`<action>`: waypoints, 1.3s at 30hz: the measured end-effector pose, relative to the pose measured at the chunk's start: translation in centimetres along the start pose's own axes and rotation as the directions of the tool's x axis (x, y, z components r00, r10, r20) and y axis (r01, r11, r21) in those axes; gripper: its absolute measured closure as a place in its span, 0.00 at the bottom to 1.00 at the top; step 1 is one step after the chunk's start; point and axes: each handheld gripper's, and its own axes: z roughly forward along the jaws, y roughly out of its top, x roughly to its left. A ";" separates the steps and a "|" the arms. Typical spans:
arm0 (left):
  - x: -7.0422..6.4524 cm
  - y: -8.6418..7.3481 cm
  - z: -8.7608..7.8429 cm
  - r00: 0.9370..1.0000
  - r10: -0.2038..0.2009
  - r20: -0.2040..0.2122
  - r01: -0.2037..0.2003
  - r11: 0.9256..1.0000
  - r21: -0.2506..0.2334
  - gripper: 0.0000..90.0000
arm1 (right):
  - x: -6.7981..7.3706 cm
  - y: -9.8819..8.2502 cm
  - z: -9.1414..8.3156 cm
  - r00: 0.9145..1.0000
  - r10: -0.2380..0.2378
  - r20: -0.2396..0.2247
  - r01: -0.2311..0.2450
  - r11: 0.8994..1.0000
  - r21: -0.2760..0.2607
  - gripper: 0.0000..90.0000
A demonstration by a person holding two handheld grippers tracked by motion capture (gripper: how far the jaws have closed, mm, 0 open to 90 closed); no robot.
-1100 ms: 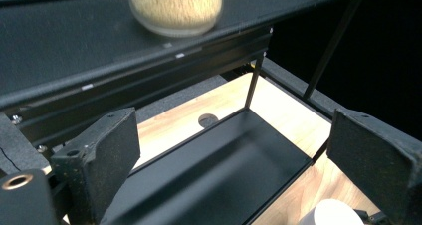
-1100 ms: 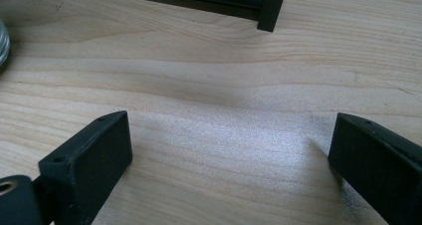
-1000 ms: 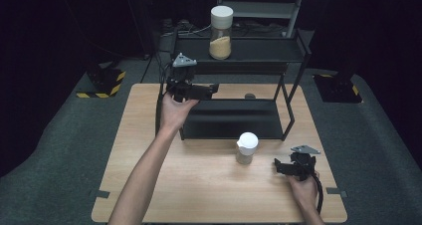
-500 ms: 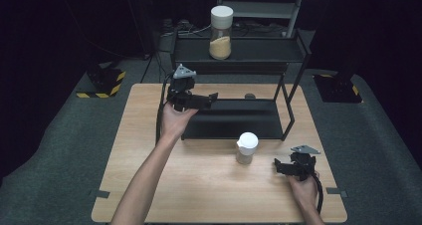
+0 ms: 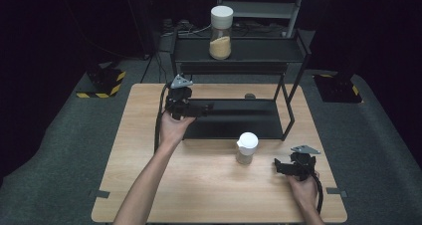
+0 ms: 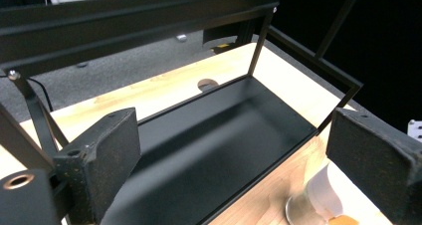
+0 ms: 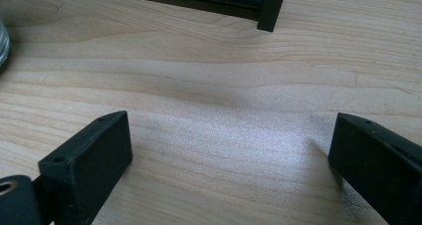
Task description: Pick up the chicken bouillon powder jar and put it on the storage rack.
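Seen from the high view, a pale wooden bench (image 5: 149, 135) is brightly lit from above while the room behind falls into near-total darkness. The black shelf rack (image 5: 239, 60) swallows detail and casts faint shadows. The left gripper view is sharp on the rack's tray (image 6: 199, 145), with its near black pads soft and grainy. The right gripper view shows crisp wood grain, a soft sheen at centre, and blurred pad edges at the bottom.

A dark lab or studio: black curtains, grey carpet, hazard-striped stand bases (image 5: 102, 83) around a wooden table (image 5: 149, 180).
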 end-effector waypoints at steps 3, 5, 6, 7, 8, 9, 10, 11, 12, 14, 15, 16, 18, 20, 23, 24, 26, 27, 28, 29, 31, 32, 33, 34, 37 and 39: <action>0.3 -0.7 0.1 1.000 -0.020 0.004 0.020 1.000 -0.002 0.08 | 0.0 0.0 0.0 1.000 0.000 0.000 0.000 1.000 0.000 0.03; 0.5 -1.2 0.2 1.000 -0.027 0.003 0.027 1.000 0.002 0.08 | 0.0 0.0 0.0 1.000 0.000 0.000 0.000 1.000 0.000 0.03; 0.5 -1.3 0.2 1.000 -0.030 0.001 0.030 1.000 0.004 0.08 | 0.0 0.0 0.0 1.000 0.000 0.000 0.000 1.000 0.000 0.03; 0.5 -1.5 0.3 1.000 -0.031 0.000 0.031 0.999 0.006 0.08 | 0.0 0.0 0.0 1.000 0.000 0.000 0.000 1.000 0.000 0.03; 0.5 -1.6 0.3 1.000 -0.030 -0.002 0.030 1.000 0.008 0.08 | 0.0 0.0 0.0 1.000 0.000 0.000 0.000 1.000 0.000 0.03; 0.5 -2.0 0.4 1.000 -0.028 -0.009 0.028 1.000 0.013 0.08 | 0.0 0.0 0.0 1.000 0.000 0.000 0.000 1.000 0.000 0.03; 0.5 -2.0 0.4 1.000 -0.028 -0.009 0.028 1.000 0.013 0.08 | 0.0 0.0 0.0 1.000 0.000 0.000 0.000 1.000 0.000 0.03; 0.4 -2.3 0.5 1.000 -0.025 -0.015 0.025 0.999 0.019 0.08 | 0.0 0.0 0.0 1.000 0.000 0.000 0.000 1.000 0.000 0.03; 0.4 -2.3 0.5 1.000 -0.025 -0.015 0.025 0.999 0.019 0.08 | 0.0 0.0 0.0 1.000 0.000 0.000 0.000 1.000 0.000 0.03; 0.3 -2.6 0.6 1.000 -0.023 -0.020 0.024 0.999 0.024 0.08 | 0.0 0.0 0.0 1.000 0.000 0.000 0.000 1.000 0.000 0.03; 0.2 -2.9 0.7 0.999 -0.019 -0.027 0.019 0.999 0.027 0.08 | 0.0 0.0 0.0 1.000 0.000 0.000 0.000 1.000 0.000 0.03; 0.2 -2.9 0.7 0.999 -0.019 -0.027 0.019 0.999 0.027 0.08 | 0.0 0.0 0.0 1.000 0.000 0.000 0.000 1.000 0.000 0.03; 0.1 -3.2 0.8 0.999 -0.013 -0.032 0.014 0.999 0.032 0.08 | 0.0 0.0 0.0 1.000 0.000 0.000 0.000 1.000 0.000 0.03; 0.0 -3.5 1.0 0.999 -0.010 -0.036 0.011 0.999 0.037 0.08 | 0.0 0.0 0.0 1.000 0.000 0.000 0.000 1.000 0.000 0.03; -0.1 -4.2 1.4 0.999 -0.008 -0.041 0.010 0.999 0.044 0.08 | 0.0 0.0 0.0 1.000 0.000 0.000 0.000 1.000 0.000 0.03; -0.1 -4.2 1.4 0.999 -0.008 -0.041 0.010 0.999 0.044 0.08 | 0.0 0.0 0.0 1.000 0.000 0.000 0.000 1.000 0.000 0.03; -0.2 -4.5 1.6 0.999 -0.007 -0.043 0.009 0.999 0.046 0.08 | 0.0 0.0 0.0 1.000 0.000 0.000 0.000 1.000 0.000 0.03; -0.2 -4.5 1.6 0.999 -0.001 -0.043 0.003 0.999 0.051 0.08 | 0.0 0.0 0.0 1.000 0.000 0.000 0.000 1.000 0.000 0.03; -0.3 -4.7 1.8 0.999 -0.001 -0.045 0.003 0.999 0.053 0.08 | 0.0 0.0 0.0 1.000 0.000 0.000 0.000 1.000 0.000 0.03; -0.4 -4.8 1.9 0.999 0.002 -0.046 0.000 0.998 0.055 0.08 | 0.0 0.0 0.0 1.000 0.000 0.001 0.000 1.000 0.000 0.03; -0.5 -5.1 2.1 0.999 0.008 -0.050 -0.005 0.998 0.058 0.08 | 0.0 0.0 0.0 1.000 0.001 0.001 -0.001 1.000 0.000 0.03; -0.6 -5.1 2.2 0.999 0.011 -0.052 -0.008 0.998 0.062 0.08 | 0.0 0.0 0.0 1.000 0.001 0.001 -0.001 1.000 0.000 0.03; -0.7 -5.2 2.3 0.998 0.014 -0.054 -0.010 0.998 0.065 0.08 | 0.0 0.0 0.0 1.000 0.001 0.001 -0.001 1.000 0.000 0.03; -0.7 -5.4 2.4 0.998 0.018 -0.056 -0.014 0.997 0.070 0.08 | 0.0 0.0 0.0 1.000 0.001 0.001 -0.001 1.000 0.000 0.03; -1.0 -5.9 2.6 0.998 0.026 -0.063 -0.021 0.997 0.076 0.08 | 0.0 0.0 0.0 1.000 0.001 0.001 -0.001 1.000 0.000 0.03; -1.1 -6.3 2.8 0.997 0.025 -0.068 -0.020 0.997 0.080 0.08 | 0.0 0.0 0.0 1.000 0.001 0.001 -0.001 1.000 0.000 0.03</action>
